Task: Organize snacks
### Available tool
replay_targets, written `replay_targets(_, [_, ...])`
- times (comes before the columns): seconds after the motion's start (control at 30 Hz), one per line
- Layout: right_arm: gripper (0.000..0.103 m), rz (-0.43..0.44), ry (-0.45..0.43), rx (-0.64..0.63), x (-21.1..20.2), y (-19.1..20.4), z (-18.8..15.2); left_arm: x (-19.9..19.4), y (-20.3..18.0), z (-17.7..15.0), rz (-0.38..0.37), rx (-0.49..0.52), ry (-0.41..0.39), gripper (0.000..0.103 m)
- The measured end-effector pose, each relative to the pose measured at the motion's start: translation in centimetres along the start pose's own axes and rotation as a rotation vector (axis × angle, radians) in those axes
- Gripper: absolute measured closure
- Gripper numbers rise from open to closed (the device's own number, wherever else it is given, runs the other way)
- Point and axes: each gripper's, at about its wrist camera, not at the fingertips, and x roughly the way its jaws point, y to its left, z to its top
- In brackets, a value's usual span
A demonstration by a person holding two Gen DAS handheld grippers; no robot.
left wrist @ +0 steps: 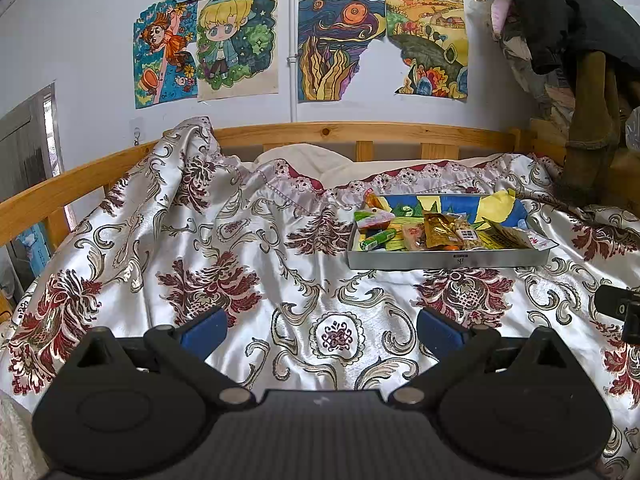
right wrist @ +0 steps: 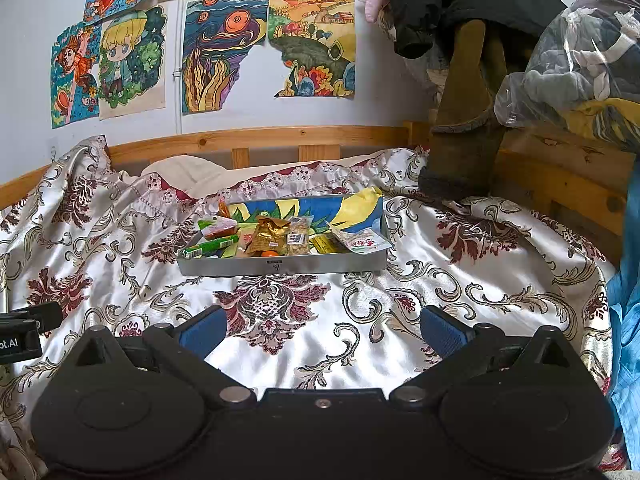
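A shallow grey box [left wrist: 448, 259] [right wrist: 280, 267] lies on the patterned bedspread, lined with a colourful drawing. Inside it are several snacks: a gold foil packet [left wrist: 438, 230] [right wrist: 270, 233], a green tube [left wrist: 378, 239] [right wrist: 210, 248], a pink-and-green pouch [left wrist: 372, 218] [right wrist: 218, 227], a white sachet [right wrist: 362, 242] and yellow wrappers. My left gripper [left wrist: 322, 326] hovers open over the bedspread, well short and left of the box. My right gripper [right wrist: 322, 326] is also open and empty, in front of the box. Each gripper's edge [left wrist: 618, 308] [right wrist: 24, 332] shows in the other's view.
A wooden bed rail [left wrist: 340, 132] [right wrist: 260, 138] runs behind the bedspread, with drawings taped on the wall above. Dark clothes and a brown garment [right wrist: 464, 120] hang over the right corner, beside a plastic bag of clothing [right wrist: 580, 52]. Blue fabric [right wrist: 628, 320] sits at the far right.
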Motion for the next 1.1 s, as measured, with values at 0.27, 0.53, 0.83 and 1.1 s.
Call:
replay_targets(0.27, [0.001,0.0,0.001,-0.001,0.0,0.01,0.0,0.04,-0.12,-0.02,-0.003,0.0,0.007,0.0])
replay_targets(0.53, [0.001,-0.001,0.001,-0.001,0.0,0.04,0.01,0.32,0.0,-0.02,0.019,0.003,0.034,0.0])
replay_targets(0.83, [0.001,0.0,0.001,-0.001,0.0,0.05,0.02,0.39,0.25,0.0,0.004,0.01,0.041,0.0])
replay_targets(1.1, [0.001,-0.001,0.001,-0.001,-0.01,0.08,0.04,0.41,0.16,-0.06,0.002,0.021,0.035,0.0])
